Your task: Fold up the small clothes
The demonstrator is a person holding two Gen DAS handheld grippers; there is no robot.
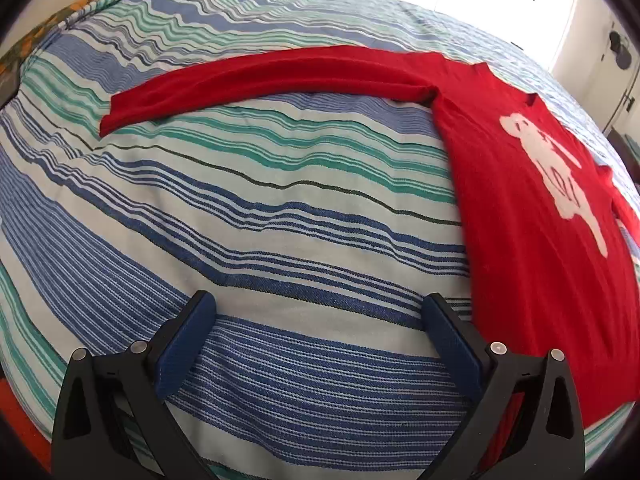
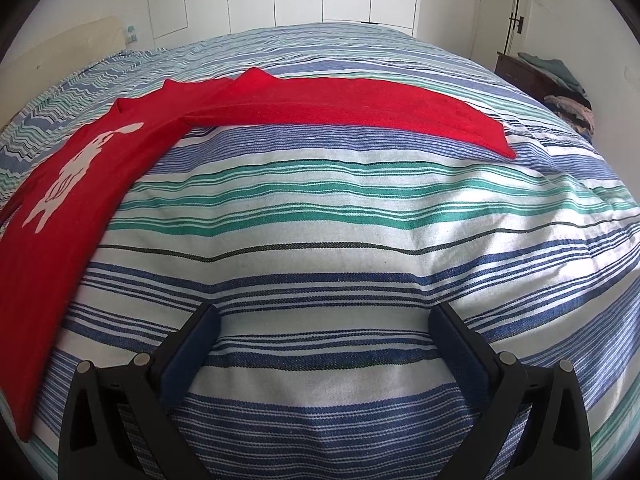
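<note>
On the striped bedspread (image 2: 360, 216): red sweater (image 1: 532, 216) spread flat, white animal print facing up, both sleeves stretched straight out to the sides, nothing folded yet by the look of it.

Left hand-held gripper (image 1: 320, 312): fingers spread wide, nothing between them, hovering over bare bedspread just beside the sweater's lower edge. Sweater body off to its right, one finger close to the hem corner. Left sleeve (image 1: 256, 80) ahead and well apart, long axis running crosswise to the gripper's pointing direction, cuff at the far left end.

Right hand-held gripper (image 2: 324, 320): likewise released and empty, over bare bedspread. Sweater body off to its left. Right sleeve (image 2: 360, 108) ahead, also lying crosswise, cuff at the far right end.

Key relation for the coming move, as a judgement: each sleeve lies in front of its own-side gripper, so left for left sleeve, right for right sleeve. Neither clearly nearer to its sleeve; both well short of it. Probable next step: reach forward to a cuff, pinch, carry it inward across the chest. Left gripper also the nearer one to the hem.
</note>
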